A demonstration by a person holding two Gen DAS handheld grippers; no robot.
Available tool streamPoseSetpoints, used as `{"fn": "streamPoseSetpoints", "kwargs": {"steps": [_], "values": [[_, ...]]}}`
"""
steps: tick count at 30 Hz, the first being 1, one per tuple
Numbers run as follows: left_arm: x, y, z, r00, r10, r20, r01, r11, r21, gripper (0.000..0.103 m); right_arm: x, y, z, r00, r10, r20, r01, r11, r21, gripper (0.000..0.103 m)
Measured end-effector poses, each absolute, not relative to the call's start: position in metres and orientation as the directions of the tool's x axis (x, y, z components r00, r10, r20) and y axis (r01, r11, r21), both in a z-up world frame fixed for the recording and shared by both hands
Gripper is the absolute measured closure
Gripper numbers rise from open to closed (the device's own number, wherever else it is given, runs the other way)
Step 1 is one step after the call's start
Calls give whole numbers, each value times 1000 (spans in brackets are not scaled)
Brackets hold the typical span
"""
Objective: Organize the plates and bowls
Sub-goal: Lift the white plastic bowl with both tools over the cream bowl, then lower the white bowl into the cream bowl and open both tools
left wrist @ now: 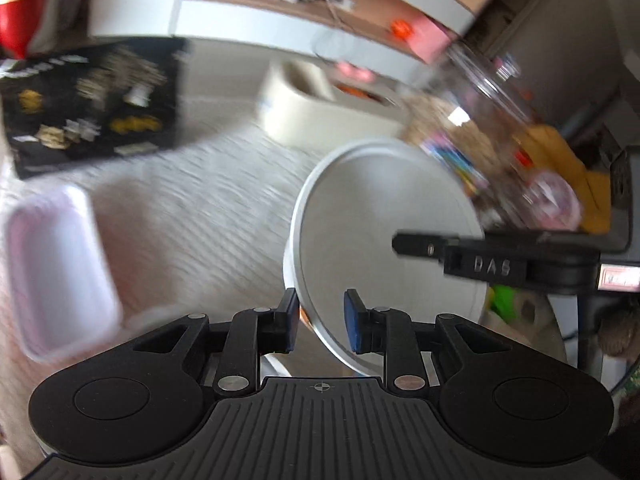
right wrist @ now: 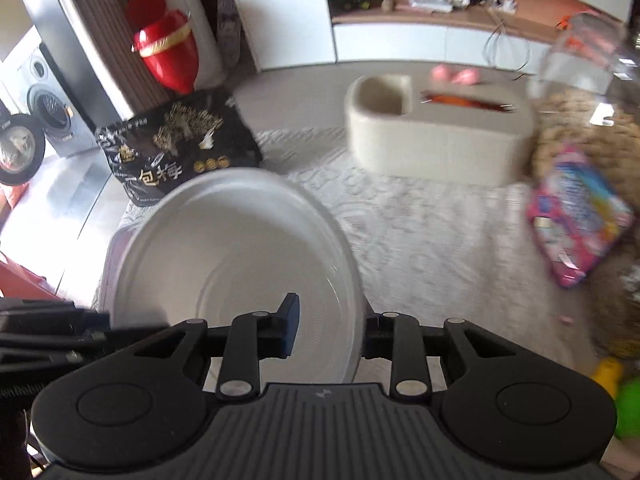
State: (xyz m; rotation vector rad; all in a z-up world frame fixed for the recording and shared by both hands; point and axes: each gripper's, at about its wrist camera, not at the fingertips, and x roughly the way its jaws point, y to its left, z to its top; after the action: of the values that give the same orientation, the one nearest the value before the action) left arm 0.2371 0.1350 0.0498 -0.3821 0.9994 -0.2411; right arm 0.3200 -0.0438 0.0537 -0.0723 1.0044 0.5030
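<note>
In the left wrist view a white bowl (left wrist: 384, 216) hangs tilted above the white textured tablecloth (left wrist: 192, 208). My left gripper (left wrist: 321, 320) straddles its near rim, one blue pad on each side, shut on it. My right gripper (left wrist: 496, 266) reaches in from the right onto the bowl's far side. In the right wrist view the same white bowl (right wrist: 224, 256) fills the middle. My right gripper (right wrist: 326, 330) has its left finger inside the bowl and its right finger outside, shut on the rim. The left gripper shows at the left edge (right wrist: 48, 332).
A pale pink rectangular container (left wrist: 52, 272) lies at the left. A black snack bag (right wrist: 176, 148), a cream tissue box (right wrist: 436, 136), a clear jar of snacks (right wrist: 588, 92) and a pink packet (right wrist: 580, 216) lie on the cloth. A red ornament (right wrist: 168, 52) stands behind.
</note>
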Motion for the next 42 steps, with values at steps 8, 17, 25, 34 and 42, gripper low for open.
{"fn": "streamPoseSetpoints", "kwargs": {"steps": [8,17,25,34,42], "values": [[224,62,24,349,-485,-802,152,874,-462,78,292,-145,46,404,329,-853,-342,920,192,74],[209,56,-1,408,-372,-834,52,921,-385,78,280,-153,3,289,328,-900,-372,904,210,73],[195,68,9,465,-368,-805,25,914,-404,78,282,-134,6,277,301,-913,-453,878,152,69],[187,92,6,509,-334,-793,10,924,-382,78,262,-123,14,417,191,-889,-399,917,10,69],[185,97,3,518,-385,-764,10,896,-444,78,264,-122,20,447,189,-875,-354,935,21,69]]}}
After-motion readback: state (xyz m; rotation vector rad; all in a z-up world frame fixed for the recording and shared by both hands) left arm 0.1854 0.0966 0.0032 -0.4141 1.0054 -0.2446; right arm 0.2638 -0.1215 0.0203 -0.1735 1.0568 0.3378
